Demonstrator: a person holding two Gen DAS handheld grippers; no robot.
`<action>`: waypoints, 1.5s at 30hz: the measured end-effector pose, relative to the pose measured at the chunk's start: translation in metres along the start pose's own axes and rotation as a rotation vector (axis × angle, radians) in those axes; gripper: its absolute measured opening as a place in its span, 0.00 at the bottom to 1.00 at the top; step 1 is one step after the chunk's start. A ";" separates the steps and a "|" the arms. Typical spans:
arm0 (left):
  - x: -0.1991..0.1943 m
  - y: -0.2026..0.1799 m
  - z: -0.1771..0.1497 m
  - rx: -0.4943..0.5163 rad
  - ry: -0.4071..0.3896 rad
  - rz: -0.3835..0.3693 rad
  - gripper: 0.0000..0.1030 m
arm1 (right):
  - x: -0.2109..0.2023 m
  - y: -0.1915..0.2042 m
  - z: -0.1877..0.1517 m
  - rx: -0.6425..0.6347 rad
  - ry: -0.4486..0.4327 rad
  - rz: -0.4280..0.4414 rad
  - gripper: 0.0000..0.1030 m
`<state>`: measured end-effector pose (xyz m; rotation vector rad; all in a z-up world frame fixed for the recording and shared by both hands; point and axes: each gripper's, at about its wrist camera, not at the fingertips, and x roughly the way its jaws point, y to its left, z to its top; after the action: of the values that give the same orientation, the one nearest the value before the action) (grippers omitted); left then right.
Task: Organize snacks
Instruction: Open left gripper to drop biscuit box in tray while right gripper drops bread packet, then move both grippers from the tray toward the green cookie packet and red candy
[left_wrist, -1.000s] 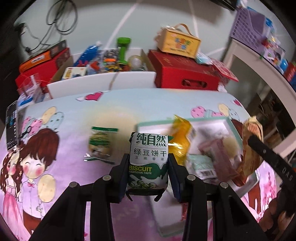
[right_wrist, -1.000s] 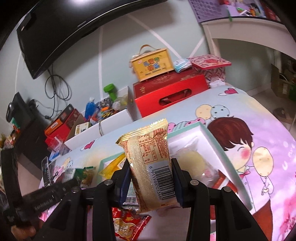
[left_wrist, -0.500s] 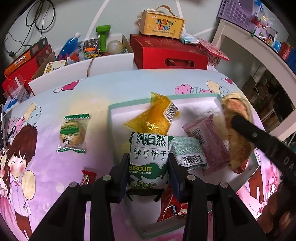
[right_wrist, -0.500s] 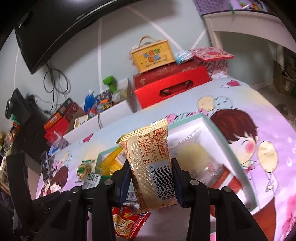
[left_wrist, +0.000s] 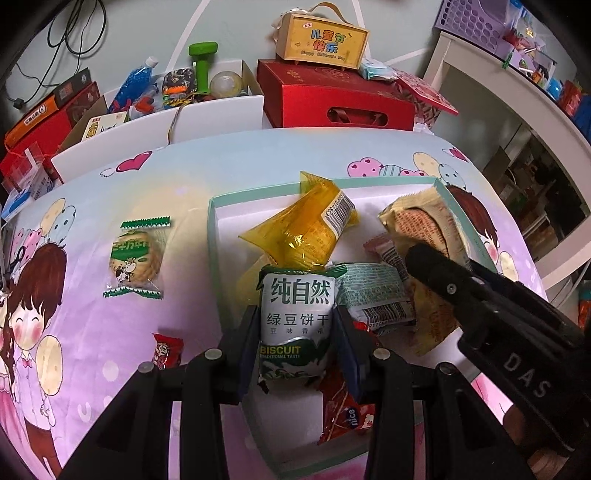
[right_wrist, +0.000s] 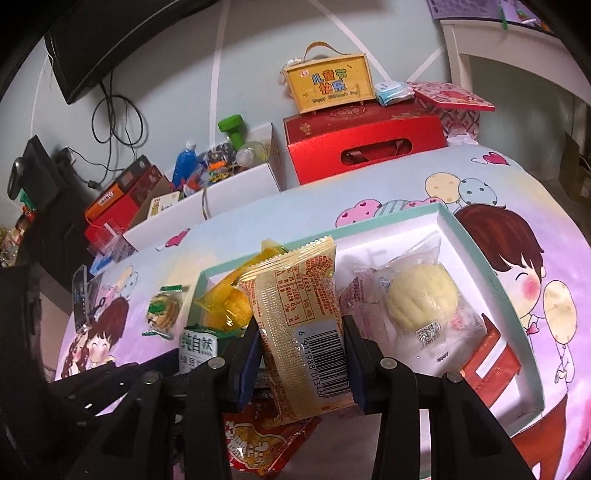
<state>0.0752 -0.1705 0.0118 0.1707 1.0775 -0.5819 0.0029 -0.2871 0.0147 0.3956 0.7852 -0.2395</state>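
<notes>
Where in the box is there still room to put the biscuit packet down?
Bare white floor shows along the tray's left wall, beside the yellow packet, and at the near edge under the biscuit packet. The middle and right side are crowded with snacks.

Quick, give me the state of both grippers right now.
Left gripper: closed on the green-and-white biscuit pack, over the tray.
Right gripper: closed on the yellow barcoded snack pack.

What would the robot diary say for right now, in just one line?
left tongs: shut on green biscuit pack | right tongs: shut on yellow snack pack | both over snack box | cookie packet outside on tablecloth
</notes>
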 end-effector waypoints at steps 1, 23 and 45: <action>0.000 0.000 0.000 -0.003 0.001 -0.002 0.40 | 0.001 0.000 0.000 -0.001 0.004 -0.010 0.43; -0.020 0.032 0.007 -0.093 -0.037 0.055 0.53 | -0.008 0.001 0.003 -0.009 0.003 -0.031 0.49; -0.017 0.070 0.003 -0.199 -0.051 0.197 0.90 | -0.002 -0.002 0.004 -0.026 0.002 -0.076 1.00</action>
<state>0.1087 -0.1071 0.0177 0.0867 1.0483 -0.2986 0.0031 -0.2902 0.0181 0.3423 0.8053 -0.2994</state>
